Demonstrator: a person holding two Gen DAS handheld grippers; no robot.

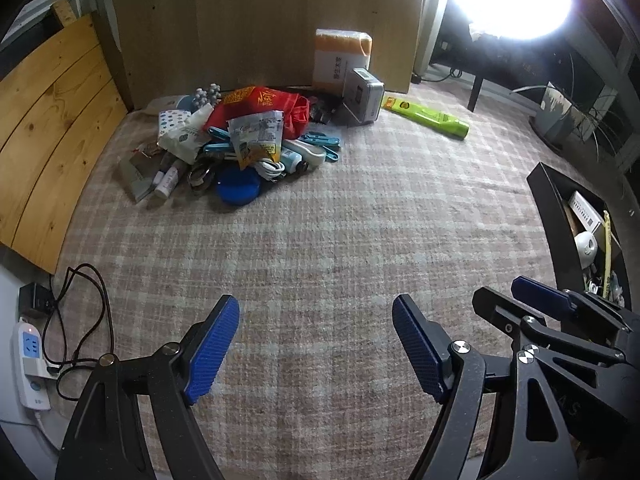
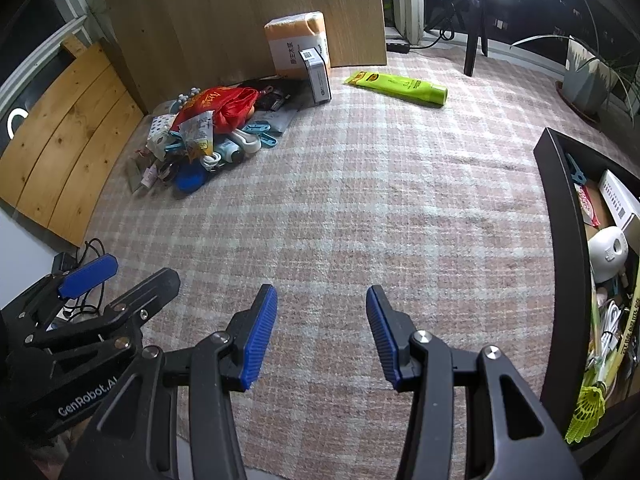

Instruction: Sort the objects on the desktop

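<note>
Left gripper [image 1: 316, 344]: wide, empty | right gripper [image 2: 322, 336]: wide, empty | clutter pile [image 1: 236, 140]: far-left corner of plaid cloth [image 1: 340, 240], lower items hidden | black bin [image 2: 564, 280]: right edge, cut off.

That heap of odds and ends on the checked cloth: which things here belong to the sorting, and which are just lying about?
For the sorting:
- heap of small items
- green tube
- black bin, partly filled
- left tool and right tool, both open, empty

Just lying about:
- power strip
- potted plant
- wooden boards

free: plaid cloth [image 1: 320, 220] ahead | blocked: clutter pile [image 1: 236, 136] far-left; black bin [image 2: 560, 240] right; green tube [image 2: 400, 88] far
</note>
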